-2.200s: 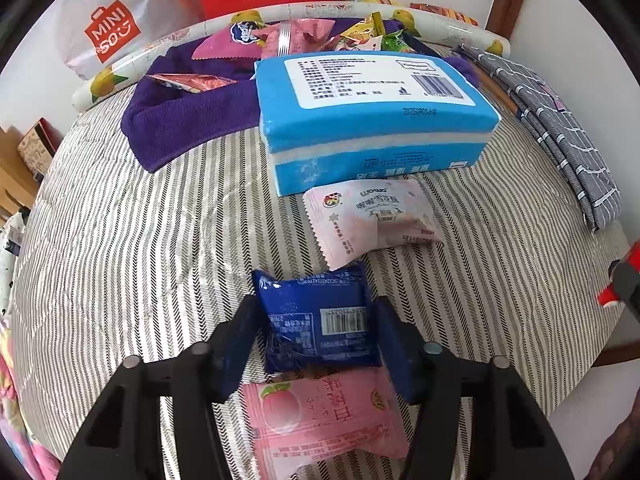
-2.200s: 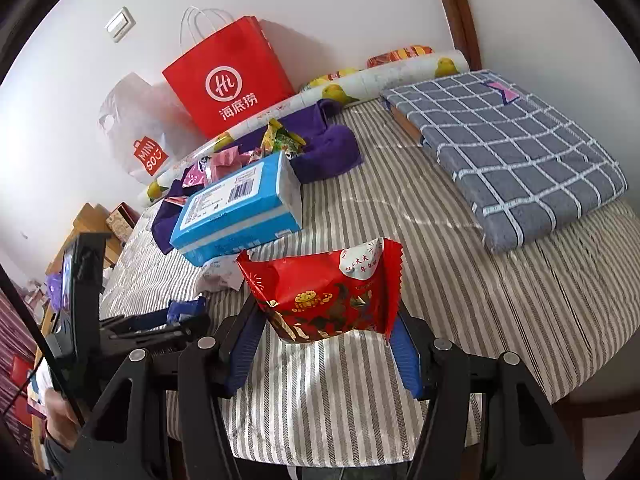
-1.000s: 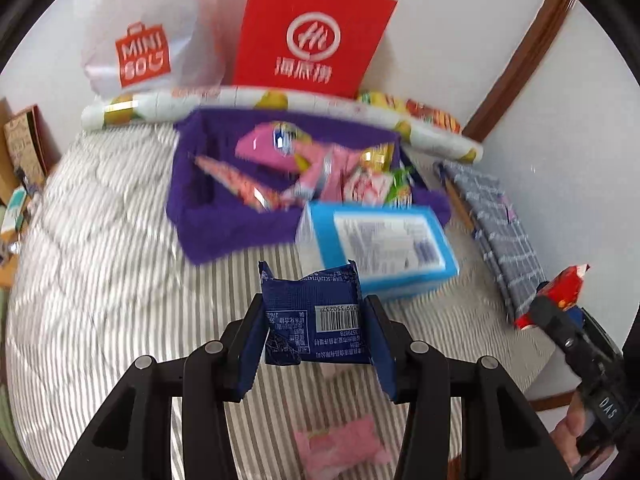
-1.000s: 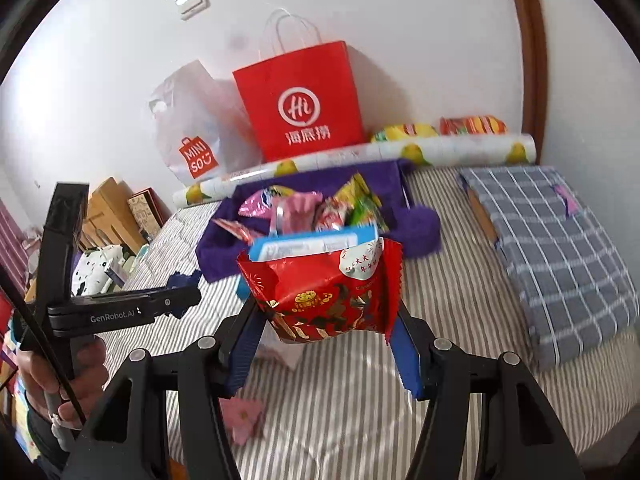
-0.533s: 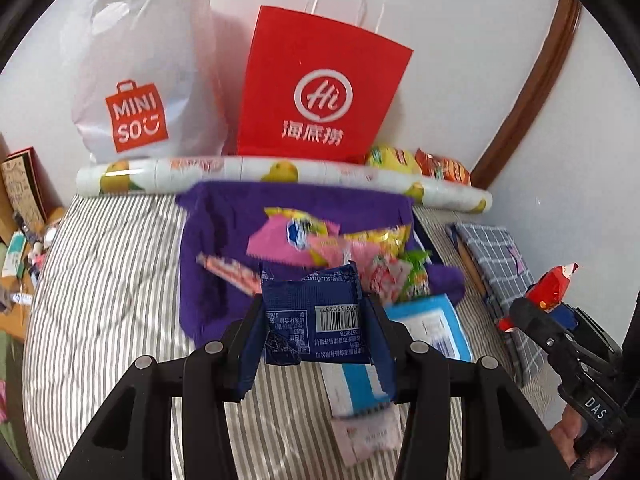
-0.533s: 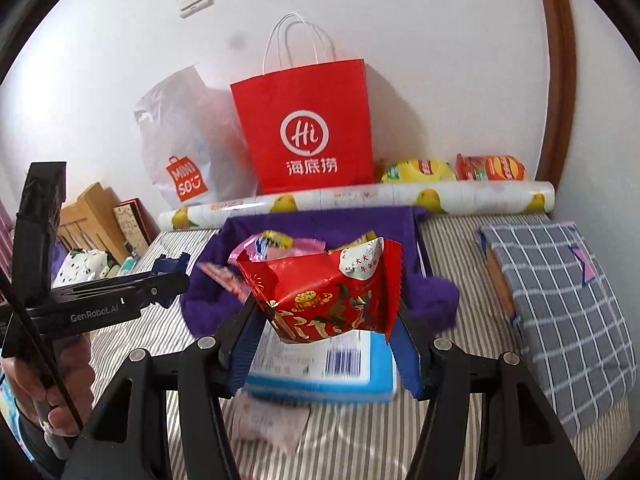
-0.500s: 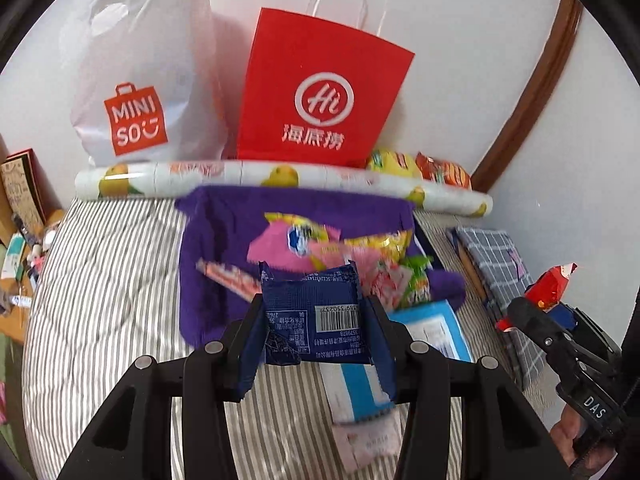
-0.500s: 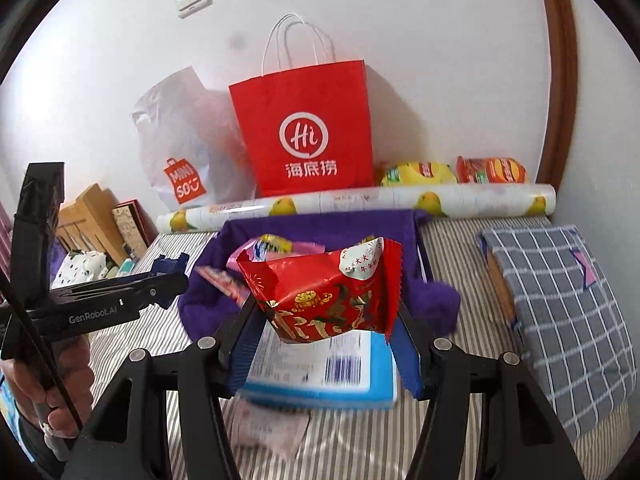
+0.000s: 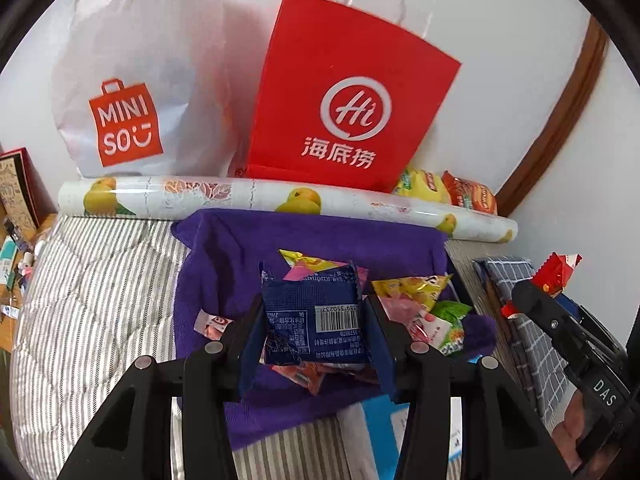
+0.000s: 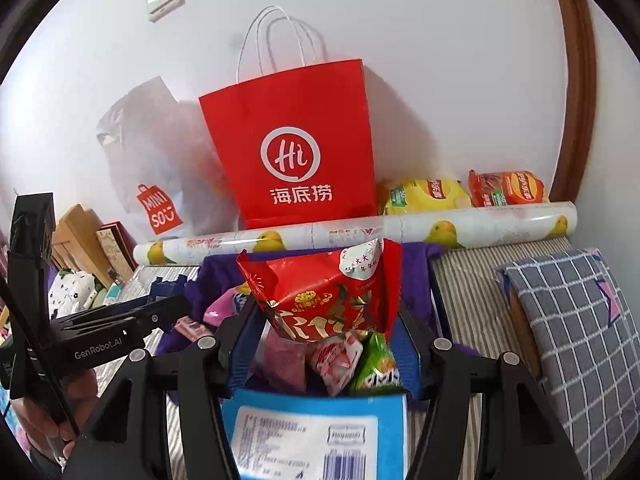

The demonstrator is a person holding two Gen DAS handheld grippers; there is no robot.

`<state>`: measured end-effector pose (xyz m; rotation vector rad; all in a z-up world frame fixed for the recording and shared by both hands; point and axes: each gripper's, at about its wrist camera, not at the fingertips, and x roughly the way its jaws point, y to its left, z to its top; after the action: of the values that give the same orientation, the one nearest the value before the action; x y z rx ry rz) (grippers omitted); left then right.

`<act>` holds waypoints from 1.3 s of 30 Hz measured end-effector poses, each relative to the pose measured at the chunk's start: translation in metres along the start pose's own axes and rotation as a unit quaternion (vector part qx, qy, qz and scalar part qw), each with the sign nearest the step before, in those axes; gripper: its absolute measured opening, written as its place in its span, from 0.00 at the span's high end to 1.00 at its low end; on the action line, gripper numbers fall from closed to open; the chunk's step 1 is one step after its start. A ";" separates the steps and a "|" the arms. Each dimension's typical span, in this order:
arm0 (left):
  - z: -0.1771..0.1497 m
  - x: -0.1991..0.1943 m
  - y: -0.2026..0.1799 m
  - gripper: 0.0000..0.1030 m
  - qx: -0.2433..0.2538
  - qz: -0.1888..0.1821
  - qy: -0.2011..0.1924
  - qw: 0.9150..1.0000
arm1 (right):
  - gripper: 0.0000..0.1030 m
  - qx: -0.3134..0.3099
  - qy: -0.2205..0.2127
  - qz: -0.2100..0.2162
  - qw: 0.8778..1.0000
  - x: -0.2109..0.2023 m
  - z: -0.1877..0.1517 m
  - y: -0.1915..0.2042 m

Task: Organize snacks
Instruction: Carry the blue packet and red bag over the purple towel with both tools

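Observation:
My left gripper (image 9: pixel 314 320) is shut on a dark blue snack packet (image 9: pixel 316 314) and holds it above the purple cloth (image 9: pixel 240 256), where several loose snack packs (image 9: pixel 424 308) lie. My right gripper (image 10: pixel 326 320) is shut on a red snack bag (image 10: pixel 332 292) and holds it above the same purple cloth (image 10: pixel 416 264), over pink and green snack packs (image 10: pixel 340 364). The right gripper also shows at the right of the left wrist view (image 9: pixel 560 320). The left gripper shows at the left of the right wrist view (image 10: pixel 120 320).
A red paper bag (image 9: pixel 344 108) and a white Miniso bag (image 9: pixel 128 80) stand against the wall behind a fruit-print roll (image 9: pixel 280 200). Yellow and orange chip bags (image 10: pixel 464 194) lie at the back right. A blue tissue pack (image 10: pixel 312 436) lies in front. A grey checked cloth (image 10: pixel 572 320) lies right.
Both grippers moved forward and closer to the purple cloth with their snacks still held. The bags at the wall look larger; the blue tissue pack has slid to the lower edge.

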<state>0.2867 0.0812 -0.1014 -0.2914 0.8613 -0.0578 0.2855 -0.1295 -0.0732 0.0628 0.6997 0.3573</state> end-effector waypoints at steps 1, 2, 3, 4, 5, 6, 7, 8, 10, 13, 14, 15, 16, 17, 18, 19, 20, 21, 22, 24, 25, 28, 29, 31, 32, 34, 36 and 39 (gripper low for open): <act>0.000 0.006 0.003 0.56 -0.006 -0.003 0.005 1.000 | 0.43 -0.002 0.002 -0.002 1.000 0.005 0.001 0.000; 0.000 0.011 0.005 0.56 -0.009 -0.006 0.009 1.000 | 0.43 -0.003 0.004 -0.004 1.000 0.010 0.002 -0.002; 0.000 0.015 0.006 0.56 -0.010 -0.007 0.012 1.000 | 0.43 -0.003 0.006 -0.003 1.000 0.015 0.002 -0.003; -0.001 0.018 0.007 0.56 -0.010 -0.007 0.014 1.000 | 0.43 -0.001 0.009 -0.001 1.000 0.020 0.002 -0.005; -0.002 0.022 0.009 0.56 -0.012 -0.008 0.015 1.000 | 0.43 0.001 0.013 0.001 1.000 0.025 0.002 -0.007; -0.003 0.026 0.011 0.56 -0.014 -0.010 0.017 1.000 | 0.43 0.004 0.016 0.004 1.000 0.030 0.001 -0.010; -0.004 0.028 0.012 0.56 -0.017 -0.013 0.019 1.000 | 0.43 0.004 0.019 0.005 1.000 0.034 0.001 -0.012; -0.005 0.031 0.014 0.56 -0.021 -0.018 0.023 0.999 | 0.43 0.003 0.021 0.005 1.000 0.038 0.000 -0.013; -0.006 0.034 0.016 0.56 -0.025 -0.024 0.027 0.999 | 0.43 0.003 0.024 0.004 1.000 0.046 -0.003 -0.017; -0.008 0.038 0.016 0.56 -0.023 -0.017 0.026 0.999 | 0.43 0.012 0.031 0.008 0.999 0.057 -0.008 -0.022; -0.009 0.038 0.016 0.56 -0.022 -0.014 0.025 0.999 | 0.43 0.016 0.035 0.010 0.999 0.062 -0.010 -0.024; -0.010 0.038 0.016 0.56 -0.022 -0.012 0.024 0.999 | 0.43 0.018 0.039 0.012 0.999 0.065 -0.012 -0.025; -0.011 0.039 0.017 0.56 -0.023 -0.013 0.025 0.999 | 0.43 0.019 0.045 0.012 0.999 0.068 -0.014 -0.026; -0.011 0.040 0.017 0.56 -0.024 -0.014 0.027 0.999 | 0.43 0.018 0.048 0.011 0.999 0.070 -0.015 -0.026; -0.011 0.041 0.017 0.56 -0.025 -0.015 0.029 0.999 | 0.43 0.015 0.048 0.011 0.999 0.070 -0.016 -0.026; -0.011 0.042 0.017 0.56 -0.025 -0.016 0.030 0.999 | 0.43 0.013 0.047 0.010 0.999 0.070 -0.017 -0.026; -0.011 0.042 0.016 0.56 -0.024 -0.016 0.030 0.999 | 0.43 0.013 0.046 0.010 0.999 0.070 -0.017 -0.026; -0.012 0.043 0.016 0.56 -0.023 -0.016 0.031 0.999 | 0.43 0.013 0.045 0.011 0.999 0.071 -0.017 -0.027; -0.011 0.044 0.015 0.56 -0.023 -0.016 0.031 0.999 | 0.43 0.014 0.044 0.012 0.999 0.071 -0.018 -0.027; -0.011 0.044 0.015 0.56 -0.022 -0.018 0.031 0.999 | 0.43 0.017 0.046 0.016 0.999 0.073 -0.018 -0.028; -0.011 0.044 0.015 0.56 -0.021 -0.018 0.031 0.999 | 0.43 0.017 0.048 0.016 0.999 0.073 -0.019 -0.028; -0.011 0.046 0.016 0.56 -0.023 -0.016 0.032 0.999 | 0.43 0.013 0.053 0.014 0.998 0.076 -0.020 -0.027; -0.010 0.047 0.016 0.56 -0.025 -0.017 0.034 0.999 | 0.43 0.013 0.053 0.014 0.998 0.077 -0.020 -0.027; -0.010 0.048 0.017 0.56 -0.027 -0.019 0.035 0.999 | 0.43 0.013 0.055 0.016 0.998 0.078 -0.021 -0.027; -0.010 0.048 0.017 0.56 -0.027 -0.019 0.035 0.999 | 0.43 0.012 0.057 0.016 0.998 0.079 -0.021 -0.026; -0.010 0.048 0.017 0.56 -0.026 -0.019 0.035 0.999 | 0.43 0.010 0.059 0.016 0.998 0.080 -0.022 -0.025; -0.011 0.049 0.017 0.56 -0.026 -0.019 0.037 0.999 | 0.43 0.008 0.063 0.016 0.998 0.082 -0.023 -0.024; -0.011 0.051 0.017 0.55 -0.026 -0.018 0.041 0.999 | 0.42 0.004 0.070 0.015 0.997 0.085 -0.025 -0.022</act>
<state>0.3102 0.0863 -0.1504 -0.3560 0.9398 -0.0812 0.3364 -0.1231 -0.1483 0.0572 0.8395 0.3900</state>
